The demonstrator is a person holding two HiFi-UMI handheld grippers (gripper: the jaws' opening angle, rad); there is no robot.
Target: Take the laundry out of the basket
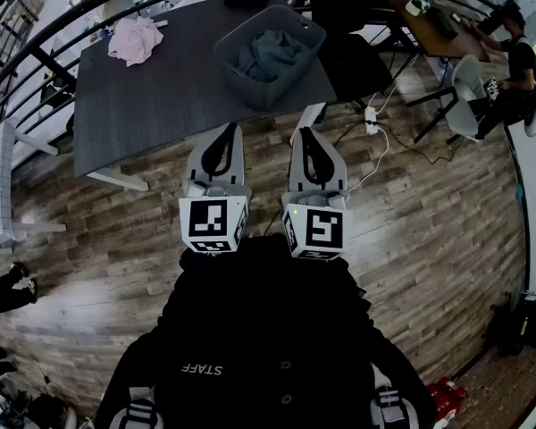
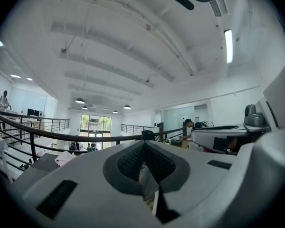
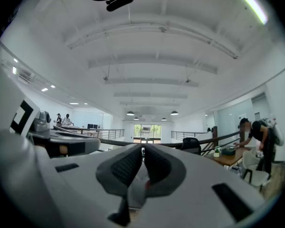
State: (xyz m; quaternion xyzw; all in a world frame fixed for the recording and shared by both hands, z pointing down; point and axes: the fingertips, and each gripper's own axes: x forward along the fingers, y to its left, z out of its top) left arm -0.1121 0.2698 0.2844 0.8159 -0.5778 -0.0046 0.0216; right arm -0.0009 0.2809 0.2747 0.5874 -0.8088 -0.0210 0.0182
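Observation:
The grey laundry basket point(image 1: 272, 83) stands at the near right corner of the dark table point(image 1: 152, 105), with blue-grey laundry point(image 1: 270, 54) heaped inside. A pale pink cloth point(image 1: 136, 39) lies on the table's far left part. Both grippers hang side by side over the wooden floor, short of the table's near edge and pointing toward it. My left gripper point(image 1: 226, 130) point(image 2: 143, 144) has its jaws together with nothing between them. My right gripper point(image 1: 302, 133) point(image 3: 142, 149) is likewise shut and empty, its tip just below the basket. Both gripper views look up across the room, and the pink cloth point(image 2: 65, 157) shows small in the left one.
A black chair point(image 1: 344, 12) stands behind the table. A white power strip and cable point(image 1: 372, 117) lie on the floor right of the table. A person point(image 1: 516, 65) sits at a wooden desk point(image 1: 438, 25) at far right. A curved black railing point(image 1: 62, 25) runs behind.

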